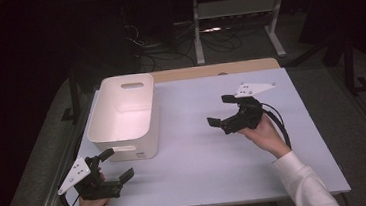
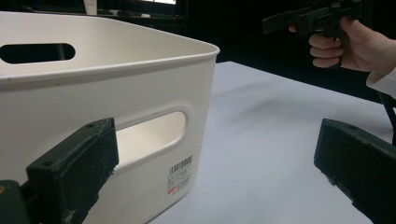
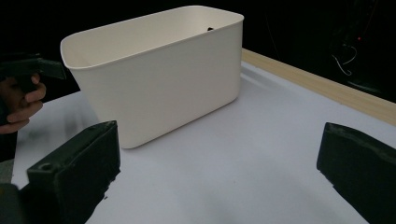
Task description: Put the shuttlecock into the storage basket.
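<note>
A white plastic bin (image 1: pixel 123 115) with handle slots stands on the left half of the white table (image 1: pixel 200 151); its inside looks bare. My left gripper (image 1: pixel 116 164) is held at the table's front left corner, just in front of the bin (image 2: pixel 107 107), jaws wide apart with nothing between them. My right gripper (image 1: pixel 220 111) hovers over the table's right half, open and pointing left toward the bin (image 3: pixel 159 70), well apart from it. The right gripper (image 2: pixel 280 18) also appears far off in the left gripper view, held by a hand.
A barcode label (image 2: pixel 180 176) is stuck low on the bin's near wall. A wooden strip (image 1: pixel 215 69) runs along the table's far edge. Beyond it stand a metal frame (image 1: pixel 236 15) and loose cables (image 1: pixel 166 46) on the dark floor.
</note>
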Tool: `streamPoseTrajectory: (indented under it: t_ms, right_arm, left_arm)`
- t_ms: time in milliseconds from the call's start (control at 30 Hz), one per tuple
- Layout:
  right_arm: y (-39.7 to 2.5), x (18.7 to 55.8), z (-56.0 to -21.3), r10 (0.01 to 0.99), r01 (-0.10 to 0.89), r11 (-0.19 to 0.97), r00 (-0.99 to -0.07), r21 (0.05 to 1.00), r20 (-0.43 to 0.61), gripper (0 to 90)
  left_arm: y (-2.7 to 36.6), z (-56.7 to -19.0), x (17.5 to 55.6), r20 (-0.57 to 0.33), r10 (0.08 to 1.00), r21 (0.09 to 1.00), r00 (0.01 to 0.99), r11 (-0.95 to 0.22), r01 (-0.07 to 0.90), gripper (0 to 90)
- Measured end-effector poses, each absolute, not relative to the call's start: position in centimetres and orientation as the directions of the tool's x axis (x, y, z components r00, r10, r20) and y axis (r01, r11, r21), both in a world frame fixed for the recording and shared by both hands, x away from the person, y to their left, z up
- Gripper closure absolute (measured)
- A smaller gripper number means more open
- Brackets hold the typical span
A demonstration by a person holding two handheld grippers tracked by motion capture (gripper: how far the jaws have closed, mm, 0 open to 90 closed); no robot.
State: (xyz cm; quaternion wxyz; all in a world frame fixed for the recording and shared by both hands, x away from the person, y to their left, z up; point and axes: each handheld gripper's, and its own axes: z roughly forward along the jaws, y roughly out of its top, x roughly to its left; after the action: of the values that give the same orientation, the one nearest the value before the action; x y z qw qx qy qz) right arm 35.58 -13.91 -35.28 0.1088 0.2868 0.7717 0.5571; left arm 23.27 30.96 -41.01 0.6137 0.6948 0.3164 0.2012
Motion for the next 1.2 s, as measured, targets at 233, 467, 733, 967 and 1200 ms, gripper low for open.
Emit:
streamPoseTrajectory:
  t_ms: [233, 467, 733, 967, 1200]
  right_arm:
    - [-14.9, 35.0, -35.7, 0.574, 0.310, 0.204, -0.806, 0.929, 0.143, 0.0]
    - [-15.9, 34.6, -36.0, 0.581, 0.304, 0.195, -0.802, 0.932, 0.140, 0.0]
    - [-16.9, 34.1, -36.5, 0.594, 0.308, 0.187, -0.792, 0.933, 0.142, 0.0]
    - [-17.8, 33.5, -37.0, 0.601, 0.298, 0.175, -0.787, 0.938, 0.138, 0.0]
    - [-18.4, 33.0, -37.4, 0.606, 0.292, 0.172, -0.785, 0.941, 0.133, 0.0]
  left_arm:
    - [31.0, -41.0, 23.3, -0.101, 0.686, 0.979, 0.721, -0.059, 0.194, 0.0]
    - [31.1, -41.0, 23.3, -0.100, 0.686, 0.980, 0.721, -0.059, 0.192, 0.0]
    - [31.1, -41.0, 23.3, -0.101, 0.686, 0.980, 0.720, -0.058, 0.193, 0.0]
    - [31.1, -41.0, 23.3, -0.102, 0.687, 0.980, 0.720, -0.057, 0.193, 0.0]
    - [31.1, -41.0, 23.3, -0.101, 0.687, 0.980, 0.719, -0.057, 0.193, 0.0]
